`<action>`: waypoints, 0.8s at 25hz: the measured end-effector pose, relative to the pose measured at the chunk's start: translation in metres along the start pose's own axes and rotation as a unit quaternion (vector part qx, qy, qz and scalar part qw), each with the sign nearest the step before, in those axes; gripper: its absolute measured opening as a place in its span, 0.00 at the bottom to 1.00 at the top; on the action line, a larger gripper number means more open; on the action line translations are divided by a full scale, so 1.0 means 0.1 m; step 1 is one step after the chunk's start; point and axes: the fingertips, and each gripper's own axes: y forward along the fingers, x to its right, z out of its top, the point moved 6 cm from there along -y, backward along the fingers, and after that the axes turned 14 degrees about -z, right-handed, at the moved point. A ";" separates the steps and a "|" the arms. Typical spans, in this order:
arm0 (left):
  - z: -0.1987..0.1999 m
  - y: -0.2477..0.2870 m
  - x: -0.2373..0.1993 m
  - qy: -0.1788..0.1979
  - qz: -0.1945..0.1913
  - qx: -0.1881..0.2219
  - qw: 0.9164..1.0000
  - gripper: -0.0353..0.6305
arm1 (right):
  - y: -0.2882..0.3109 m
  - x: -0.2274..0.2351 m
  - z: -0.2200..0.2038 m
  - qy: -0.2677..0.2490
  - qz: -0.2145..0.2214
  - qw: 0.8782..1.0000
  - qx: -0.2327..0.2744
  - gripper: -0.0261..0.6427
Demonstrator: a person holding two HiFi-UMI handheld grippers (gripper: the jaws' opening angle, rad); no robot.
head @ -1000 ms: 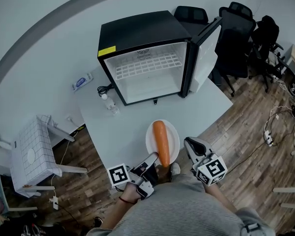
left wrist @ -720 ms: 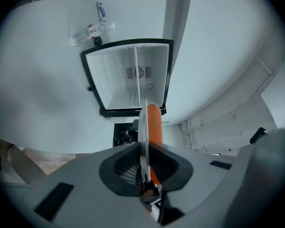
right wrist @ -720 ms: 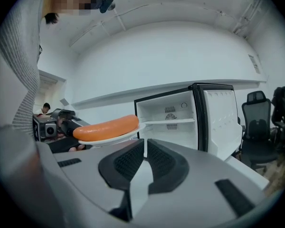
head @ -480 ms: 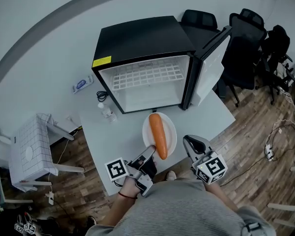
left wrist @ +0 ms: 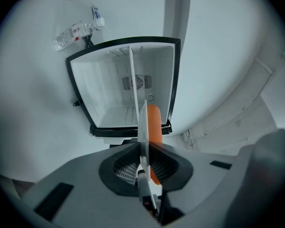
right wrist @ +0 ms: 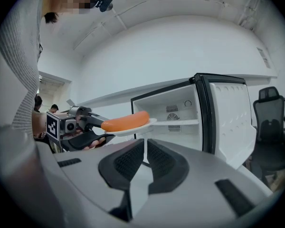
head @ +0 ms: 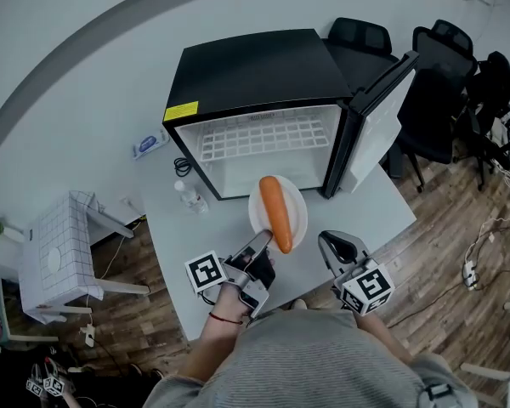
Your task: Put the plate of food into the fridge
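A white plate [head: 297, 217] carries one long orange piece of food [head: 275, 212]. My left gripper [head: 263, 246] is shut on the plate's near rim and holds it level above the table, just in front of the open fridge [head: 263, 147]. In the left gripper view the plate [left wrist: 143, 127] shows edge-on between the jaws, with the food [left wrist: 155, 125] beside it and the fridge's white inside [left wrist: 109, 94] straight ahead. My right gripper [head: 336, 249] hangs to the right of the plate, shut and holding nothing. From the right gripper view the plate [right wrist: 141, 125] is seen from the side.
The fridge door [head: 376, 126] stands open to the right. One wire shelf [head: 255, 136] crosses the inside. A water bottle [head: 189, 196] lies on the grey table [head: 204, 262] left of the fridge. Black office chairs [head: 446, 66] stand at the back right, and a small white table [head: 59, 257] to the left.
The left gripper has carried the plate away from the table's front edge and forward to the fridge opening. The right gripper has stayed beside it, empty.
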 end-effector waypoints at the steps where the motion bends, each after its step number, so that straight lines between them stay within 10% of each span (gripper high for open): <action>1: 0.05 0.03 0.00 0.002 0.001 0.001 1.000 0.13 | 0.03 -0.01 0.01 0.000 0.001 1.000 0.000 0.06; 20: 0.84 0.50 -0.09 0.029 0.040 0.045 0.998 0.14 | 0.19 -0.08 -0.01 0.012 0.002 1.000 -0.003 0.06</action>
